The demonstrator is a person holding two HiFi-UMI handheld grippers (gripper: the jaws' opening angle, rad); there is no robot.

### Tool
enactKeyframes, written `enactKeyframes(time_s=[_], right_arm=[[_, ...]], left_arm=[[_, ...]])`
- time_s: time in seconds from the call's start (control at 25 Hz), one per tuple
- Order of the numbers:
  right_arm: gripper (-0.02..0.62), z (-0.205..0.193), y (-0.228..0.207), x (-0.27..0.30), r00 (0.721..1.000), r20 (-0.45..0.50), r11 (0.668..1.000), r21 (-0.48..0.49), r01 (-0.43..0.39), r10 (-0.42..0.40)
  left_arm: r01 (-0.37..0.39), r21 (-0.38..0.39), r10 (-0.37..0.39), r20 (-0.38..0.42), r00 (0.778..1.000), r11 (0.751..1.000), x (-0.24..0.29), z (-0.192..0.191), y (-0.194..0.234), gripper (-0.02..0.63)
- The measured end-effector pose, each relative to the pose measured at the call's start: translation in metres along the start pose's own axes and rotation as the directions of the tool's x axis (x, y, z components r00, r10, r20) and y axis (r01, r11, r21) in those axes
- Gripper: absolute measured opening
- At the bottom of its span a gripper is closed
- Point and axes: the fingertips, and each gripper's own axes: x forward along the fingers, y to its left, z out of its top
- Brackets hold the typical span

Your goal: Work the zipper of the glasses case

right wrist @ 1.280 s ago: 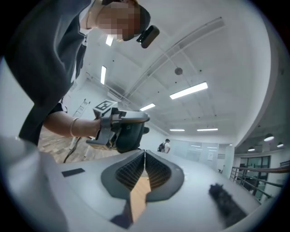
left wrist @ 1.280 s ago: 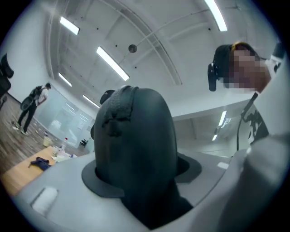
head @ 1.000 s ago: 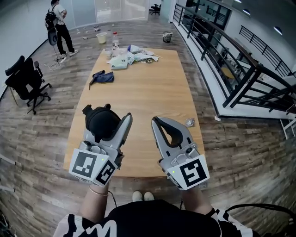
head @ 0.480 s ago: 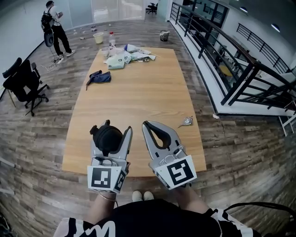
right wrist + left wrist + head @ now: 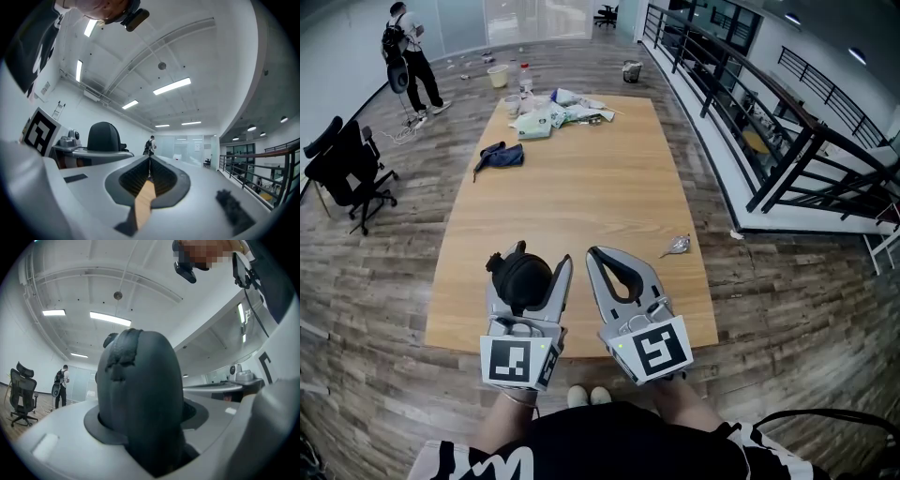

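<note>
The glasses case [image 5: 521, 277] is black and rounded, with a small tab sticking up at its far end. My left gripper [image 5: 530, 270] is shut on it, one finger on each side, and holds it above the near edge of the wooden table [image 5: 591, 187]. In the left gripper view the case [image 5: 140, 394] fills the middle, with a ragged seam near its top. Just to the right, my right gripper [image 5: 592, 255] is shut with nothing in it. Its closed tips [image 5: 150, 158] point along the table, apart from the case [image 5: 104, 136].
A blue cloth [image 5: 502, 155] lies on the table's far left, and white packets and bottles [image 5: 553, 114] crowd the far end. A small silvery object [image 5: 677, 247] sits near the right edge. A black office chair [image 5: 342, 169], a standing person [image 5: 408, 52] and a railing [image 5: 750, 112] surround the table.
Both grippers have come down and back toward the table's near edge and now sit closer together. The case stays in the left gripper. Over the last half second little has moved.
</note>
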Motion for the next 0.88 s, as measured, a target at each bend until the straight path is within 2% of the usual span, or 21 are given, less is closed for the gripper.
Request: enactKeyframes(time_s=[0.2,0.88], right_arm=[[0.008,-0.0004,0.0028,0.0002,1.0,0.001,1.0,-0.026,-0.011,0.011],[0.007,0.0039,0.0017,-0.0017,1.0,0.013,1.0,-0.018,0.005,-0.005]], left_arm=[[0.008,-0.003,-0.008,0.002,1.0,1.0,0.0009,-0.0001,-0.0023,0.29],[0.023,-0.019,-0.024,-0.008,1.0,1.0,0.0007,0.0015,-0.0063,0.29]])
